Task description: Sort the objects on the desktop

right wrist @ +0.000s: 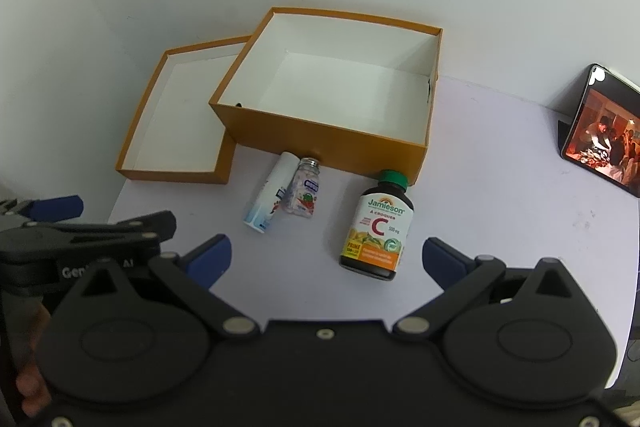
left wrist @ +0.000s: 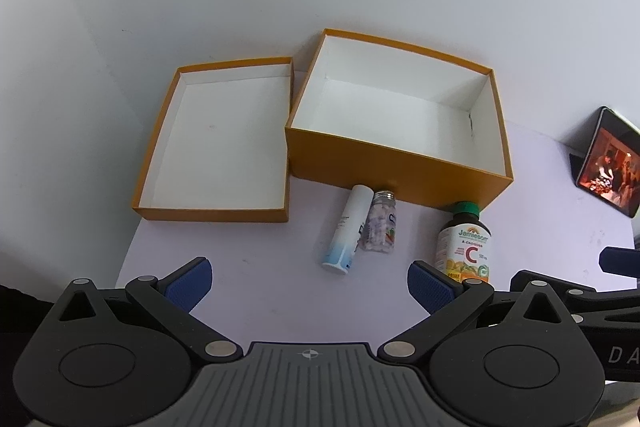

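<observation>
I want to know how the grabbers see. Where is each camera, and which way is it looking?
Left wrist view: on the left gripper, tilted down at the table; its own open fingers show, with the right gripper's tip at the right edge.
Right wrist view: on the right gripper, tilted down at the vitamin bottle; its open fingers show, the left gripper at left.
Both share: orange box, lid, white tube, clear jar, tablet.

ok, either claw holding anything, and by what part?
Nothing held. Left claw and right claw are open; the bottles lie untouched on the table.
</observation>
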A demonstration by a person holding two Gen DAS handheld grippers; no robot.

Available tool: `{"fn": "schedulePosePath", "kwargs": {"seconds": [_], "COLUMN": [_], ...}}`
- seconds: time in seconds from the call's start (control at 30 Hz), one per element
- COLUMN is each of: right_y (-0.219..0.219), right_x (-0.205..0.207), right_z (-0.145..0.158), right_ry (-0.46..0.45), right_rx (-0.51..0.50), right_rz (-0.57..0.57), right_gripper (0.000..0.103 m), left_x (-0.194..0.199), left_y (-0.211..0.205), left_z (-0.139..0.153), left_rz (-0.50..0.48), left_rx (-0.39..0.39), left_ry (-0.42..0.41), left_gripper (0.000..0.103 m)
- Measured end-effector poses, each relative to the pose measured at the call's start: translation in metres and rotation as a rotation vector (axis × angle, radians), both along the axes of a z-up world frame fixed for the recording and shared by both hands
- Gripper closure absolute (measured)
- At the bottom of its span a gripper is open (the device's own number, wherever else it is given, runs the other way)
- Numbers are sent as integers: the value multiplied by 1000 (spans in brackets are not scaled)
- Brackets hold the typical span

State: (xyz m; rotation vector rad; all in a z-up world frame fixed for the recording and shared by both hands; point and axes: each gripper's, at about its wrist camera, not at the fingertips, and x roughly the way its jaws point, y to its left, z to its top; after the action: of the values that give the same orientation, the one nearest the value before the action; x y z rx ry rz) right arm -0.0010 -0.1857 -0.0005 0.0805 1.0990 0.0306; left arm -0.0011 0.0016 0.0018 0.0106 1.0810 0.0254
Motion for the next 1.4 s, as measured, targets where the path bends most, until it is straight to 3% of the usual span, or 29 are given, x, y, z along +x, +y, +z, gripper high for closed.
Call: {"fn": "schedulePosePath", "kwargs": {"seconds": [0.17, 0.27, 1.4], "right_y": [-2, -3, -2], "right_x": [-2, -3, -4], "right_z": [-1, -1, 1], "right_ry": [-15, -24, -17], "right_rx": [15, 24, 16], "right_rz": [0, 0, -5], "right_gripper": [0, 0, 0], "left_x": [-20, -14, -23], "left_y": [19, 10, 13], "left_z": [7, -1, 4], "left_rz": [1, -11, -3], "left_rx": [-25, 9, 2], "left_ry": [-24, 3, -3], "left_gripper": [0, 0, 0]}}
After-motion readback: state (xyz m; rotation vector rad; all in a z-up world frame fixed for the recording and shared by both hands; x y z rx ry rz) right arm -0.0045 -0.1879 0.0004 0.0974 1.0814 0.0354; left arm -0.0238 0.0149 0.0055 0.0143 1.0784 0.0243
